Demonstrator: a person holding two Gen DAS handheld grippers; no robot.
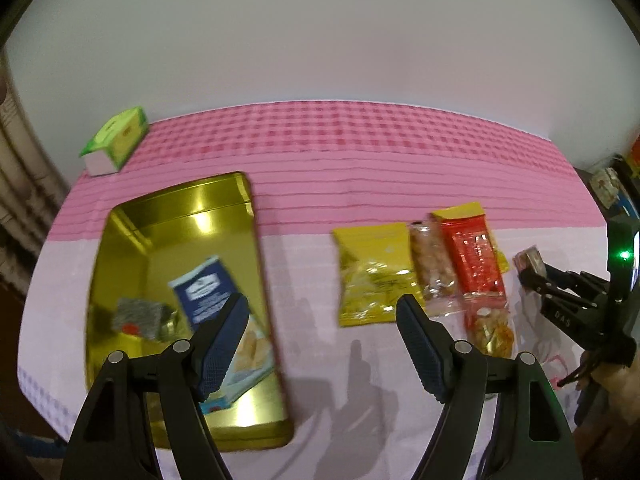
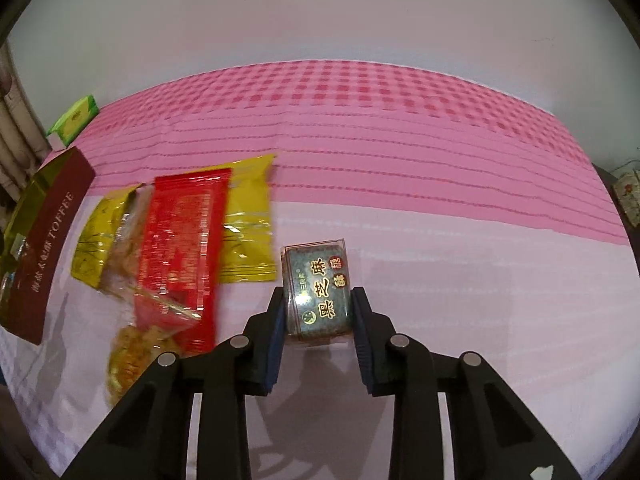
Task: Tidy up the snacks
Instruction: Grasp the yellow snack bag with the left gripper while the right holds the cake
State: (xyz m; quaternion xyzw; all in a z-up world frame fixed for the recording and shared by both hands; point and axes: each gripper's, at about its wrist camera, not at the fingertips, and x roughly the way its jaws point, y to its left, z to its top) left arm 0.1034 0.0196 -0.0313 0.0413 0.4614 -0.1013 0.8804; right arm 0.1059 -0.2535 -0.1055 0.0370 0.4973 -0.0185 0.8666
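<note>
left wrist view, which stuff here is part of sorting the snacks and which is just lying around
Part of the job:
gold tin
blue packet and grey packet inside it
yellow bag
clear pack
red pack
small box, clamped in the right gripper
left gripper, open

Just lying about:
green box
checked cloth

Your left gripper tilts steeply down toward the table, its two dark blue ribbed pads spread wide apart with nothing between them. Its black arms fill the bottom of the left wrist view. Your right gripper also angles steeply down, near the table's front right part. Its pads are pressed against both sides of a small clear box, gripping it. From the left wrist view, your right gripper appears at the far right edge, fingers pointing left, with part of your hand below it.
</note>
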